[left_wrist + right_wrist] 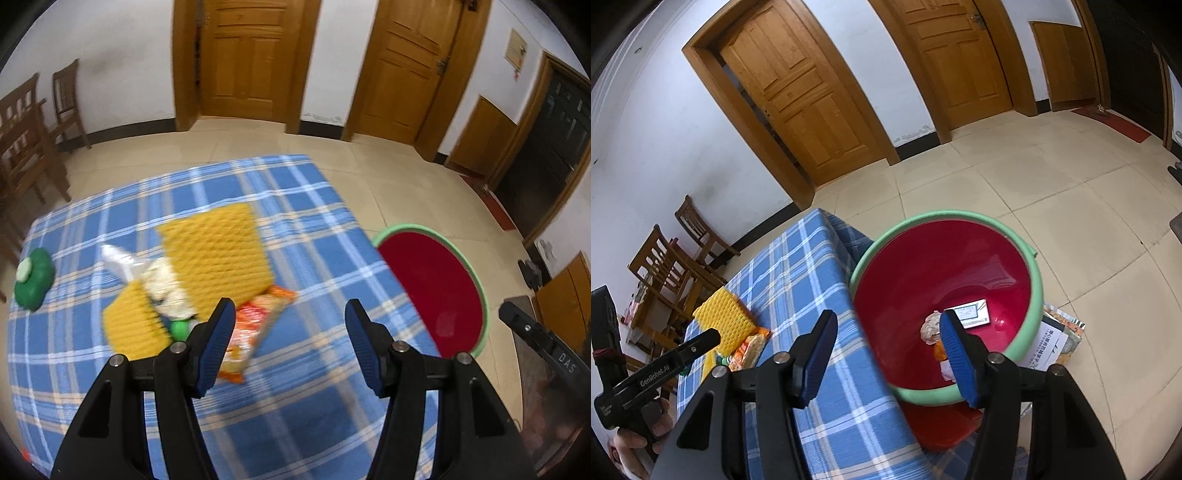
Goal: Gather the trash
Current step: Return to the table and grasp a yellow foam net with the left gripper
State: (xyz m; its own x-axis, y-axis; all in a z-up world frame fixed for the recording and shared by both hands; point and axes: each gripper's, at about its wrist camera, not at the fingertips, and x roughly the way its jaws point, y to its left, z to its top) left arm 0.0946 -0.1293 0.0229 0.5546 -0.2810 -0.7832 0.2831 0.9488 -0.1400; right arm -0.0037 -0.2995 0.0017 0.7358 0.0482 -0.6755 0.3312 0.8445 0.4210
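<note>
On the blue plaid tablecloth [295, 424] lies a heap of trash: two yellow foam nets [218, 251], a crumpled white tissue [166, 284], a clear wrapper [118, 258], a small green cap [180, 328] and an orange snack wrapper [255, 325]. My left gripper [291, 304] hangs open above the cloth, just right of the snack wrapper, with nothing between its fingers. A red basin with a green rim [1030, 295] stands beside the table and holds a crumpled paper [931, 326] and a small printed box [971, 314]. My right gripper [889, 315] is open and empty over the basin's near edge.
A green container with a white cap [33, 277] sits at the cloth's left edge. The basin rests on a red stool [942, 424], with a printed paper bag [1056, 339] behind it. Wooden chairs [665, 266] stand left of the table, and doors line the far wall.
</note>
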